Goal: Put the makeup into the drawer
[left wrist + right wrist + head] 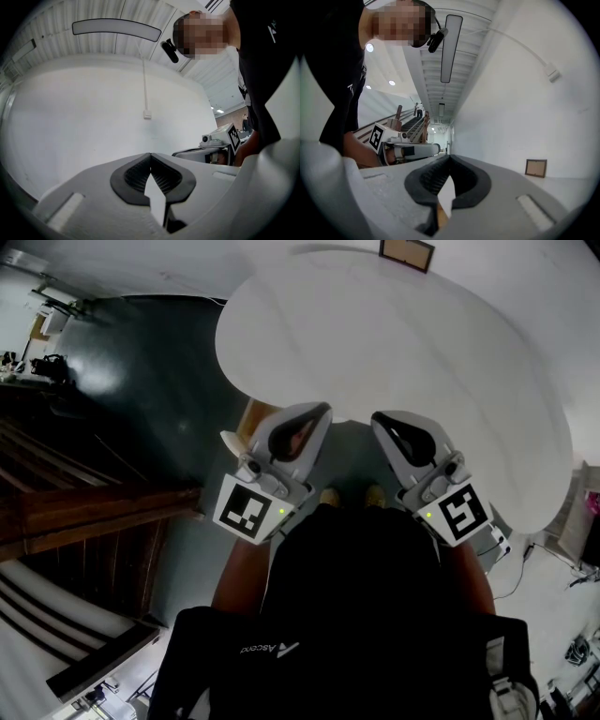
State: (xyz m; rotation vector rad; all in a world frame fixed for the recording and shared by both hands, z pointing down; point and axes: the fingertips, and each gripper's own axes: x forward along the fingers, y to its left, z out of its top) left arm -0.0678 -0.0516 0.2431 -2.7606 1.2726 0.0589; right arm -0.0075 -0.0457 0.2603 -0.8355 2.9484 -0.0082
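Neither makeup nor drawer shows in any view, so their direction from the fingers cannot be judged; the grey left gripper (pixel 150 157) and grey right gripper (pixel 449 158), both clenched empty, sit level with each other, facing a plain white wall (pixel 93 117).

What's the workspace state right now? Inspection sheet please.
Surface: no worktop seen; dark floor underfoot.
Job's things: nothing seen; neither makeup nor drawer in view.
Clutter: picture frame standing at the foot of the white wall.
Grippers: left gripper and right gripper held level, jaws together, nothing between them.
Cables: white conduit runs down the wall to a small box.
Surroundings: wooden stairs at left; ceiling light overhead.
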